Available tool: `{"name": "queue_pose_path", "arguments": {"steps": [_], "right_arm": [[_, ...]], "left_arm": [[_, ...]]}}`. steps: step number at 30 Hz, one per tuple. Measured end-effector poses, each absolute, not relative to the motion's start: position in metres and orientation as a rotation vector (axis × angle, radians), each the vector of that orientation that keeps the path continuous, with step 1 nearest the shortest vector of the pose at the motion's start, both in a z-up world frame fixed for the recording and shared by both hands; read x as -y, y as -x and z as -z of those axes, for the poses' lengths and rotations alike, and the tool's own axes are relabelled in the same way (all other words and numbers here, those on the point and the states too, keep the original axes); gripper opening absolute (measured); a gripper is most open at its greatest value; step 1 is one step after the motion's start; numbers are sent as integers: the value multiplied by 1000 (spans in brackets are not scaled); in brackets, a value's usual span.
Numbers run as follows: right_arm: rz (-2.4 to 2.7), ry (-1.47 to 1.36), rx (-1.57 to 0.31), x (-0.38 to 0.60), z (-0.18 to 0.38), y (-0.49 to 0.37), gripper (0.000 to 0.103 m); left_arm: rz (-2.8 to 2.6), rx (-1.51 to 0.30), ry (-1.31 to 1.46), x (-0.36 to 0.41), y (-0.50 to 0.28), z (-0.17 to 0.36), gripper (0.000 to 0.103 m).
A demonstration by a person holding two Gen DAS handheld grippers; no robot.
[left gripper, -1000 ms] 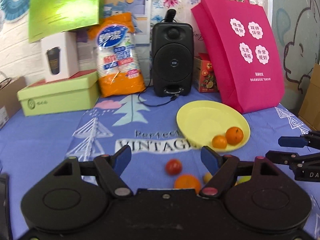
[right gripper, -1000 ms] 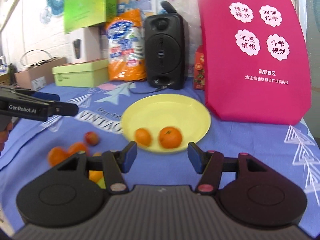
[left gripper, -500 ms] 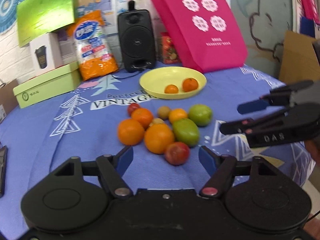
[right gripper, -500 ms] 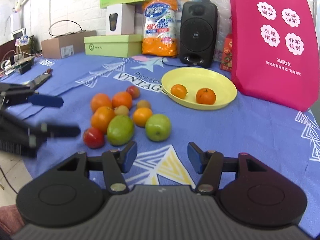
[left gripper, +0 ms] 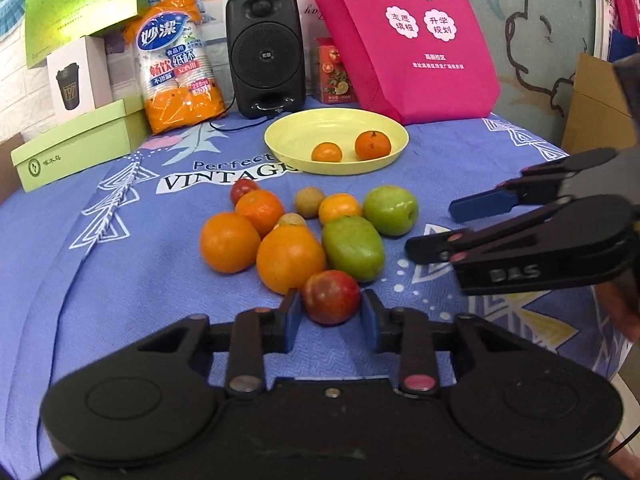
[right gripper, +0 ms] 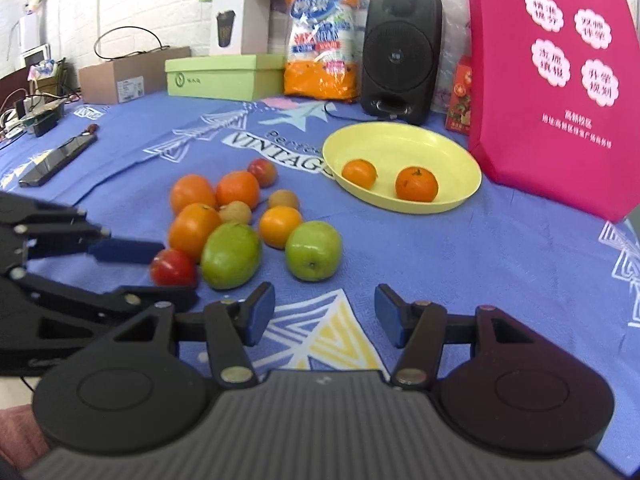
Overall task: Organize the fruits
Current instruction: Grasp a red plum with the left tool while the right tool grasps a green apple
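A cluster of fruit lies on the blue cloth: several oranges, two green fruits, small brown ones and a red apple. My left gripper has its pads on either side of the red apple, close to it; whether they press it I cannot tell. My right gripper is open and empty, just in front of a green fruit. A yellow plate behind the cluster holds two small oranges.
A pink bag, a black speaker, an orange cup pack and green boxes line the back. A phone lies at the left on the cloth. The right gripper shows at the right in the left wrist view.
Both grippers pulled back from the plate toward the fruit cluster. My left gripper's jaws narrowed around the red apple. My right gripper stays open.
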State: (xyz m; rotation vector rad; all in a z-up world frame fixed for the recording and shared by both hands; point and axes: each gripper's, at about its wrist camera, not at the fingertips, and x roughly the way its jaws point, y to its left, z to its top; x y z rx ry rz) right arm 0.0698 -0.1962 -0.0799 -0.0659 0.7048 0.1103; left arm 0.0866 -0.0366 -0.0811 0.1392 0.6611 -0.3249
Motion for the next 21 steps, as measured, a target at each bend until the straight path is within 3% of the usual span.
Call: {"name": "queue_pose_path", "arguments": {"steps": [9,13,21], "right_arm": [[-109,80,-708,193,87,-97,54],[-138,63,-711,191,89,-108,41],[-125,49,-700,190,89,-104,40]], "left_arm": [[333,-665,-126,35,-89,80,31],[337,-670,-111,33,-90,80,31],[336,-666,-104,31,-90,79,31]]}}
